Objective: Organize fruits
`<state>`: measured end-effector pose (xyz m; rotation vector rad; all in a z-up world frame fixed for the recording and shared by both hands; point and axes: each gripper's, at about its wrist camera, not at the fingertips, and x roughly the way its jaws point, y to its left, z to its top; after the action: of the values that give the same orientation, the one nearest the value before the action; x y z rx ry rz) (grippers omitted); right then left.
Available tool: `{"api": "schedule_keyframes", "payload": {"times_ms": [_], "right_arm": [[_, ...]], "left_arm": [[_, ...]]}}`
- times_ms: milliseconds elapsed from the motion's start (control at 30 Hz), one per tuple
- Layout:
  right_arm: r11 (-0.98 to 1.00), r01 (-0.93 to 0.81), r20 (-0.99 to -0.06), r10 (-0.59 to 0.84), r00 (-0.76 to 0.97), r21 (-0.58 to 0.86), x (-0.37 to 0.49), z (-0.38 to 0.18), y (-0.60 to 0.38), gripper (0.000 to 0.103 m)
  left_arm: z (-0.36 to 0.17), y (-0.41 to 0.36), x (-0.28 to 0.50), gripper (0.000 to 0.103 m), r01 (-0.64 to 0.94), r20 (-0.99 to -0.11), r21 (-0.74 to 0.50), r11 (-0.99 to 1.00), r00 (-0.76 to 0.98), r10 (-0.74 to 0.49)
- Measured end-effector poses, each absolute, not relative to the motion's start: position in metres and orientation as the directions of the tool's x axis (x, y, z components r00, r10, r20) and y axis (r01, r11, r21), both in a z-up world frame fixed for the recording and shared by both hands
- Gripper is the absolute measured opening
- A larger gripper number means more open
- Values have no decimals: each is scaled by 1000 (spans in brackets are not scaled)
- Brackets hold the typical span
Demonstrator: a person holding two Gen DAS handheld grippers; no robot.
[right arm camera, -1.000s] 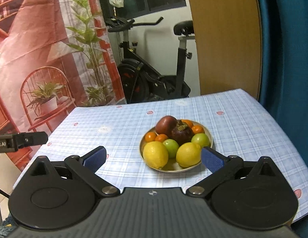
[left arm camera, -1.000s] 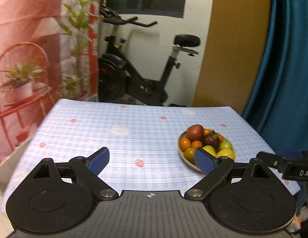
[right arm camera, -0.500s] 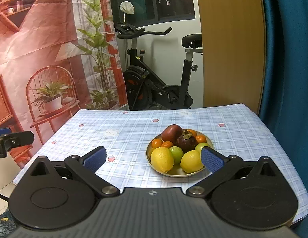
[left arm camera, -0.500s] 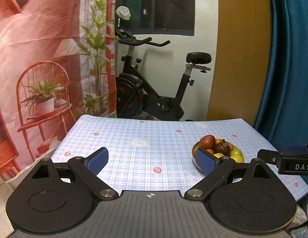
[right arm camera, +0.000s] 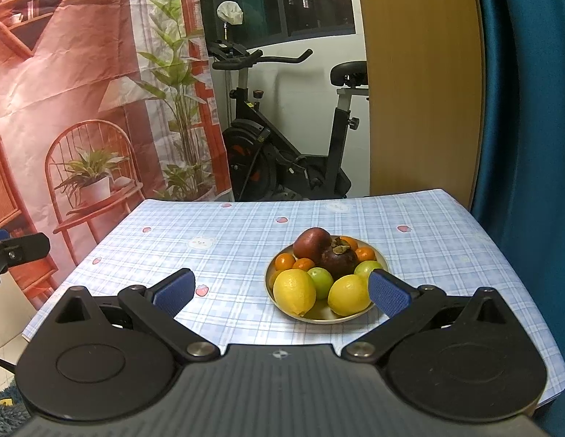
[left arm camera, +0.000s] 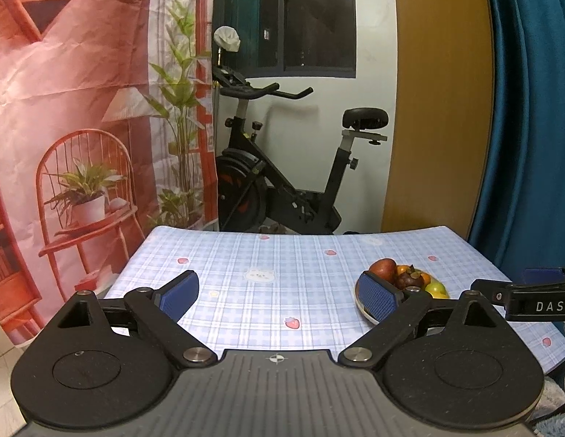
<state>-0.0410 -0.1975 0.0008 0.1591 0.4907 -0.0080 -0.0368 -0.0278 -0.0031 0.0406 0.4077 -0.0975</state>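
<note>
A: Fruits — yellow lemons (right arm camera: pixel 294 292), green limes (right arm camera: pixel 320 281), small oranges (right arm camera: pixel 285 261), dark mangosteen (right arm camera: pixel 337 258) — heaped in round metal plate (right arm camera: pixel 318 318) on checked tablecloth (right arm camera: pixel 227 255).

B: Left gripper (left arm camera: pixel 278 293) and right gripper (right arm camera: pixel 280 291) both spread, empty (sorted or pending: ambiguous).

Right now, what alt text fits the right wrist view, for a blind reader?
A plate of fruit sits on a checked tablecloth: two lemons in front, limes, oranges and a mangosteen behind. The open right hand-held gripper frames it.
</note>
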Motion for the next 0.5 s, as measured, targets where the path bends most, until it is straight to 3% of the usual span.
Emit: {"api": "schedule_keyframes", "payload": {"times_ms": [500], "right_arm": [[988, 47, -465, 25, 885, 144, -44, 3, -197, 103]], "left_arm": [[0, -26, -40, 96, 103, -395, 14, 995, 915, -89]]}}
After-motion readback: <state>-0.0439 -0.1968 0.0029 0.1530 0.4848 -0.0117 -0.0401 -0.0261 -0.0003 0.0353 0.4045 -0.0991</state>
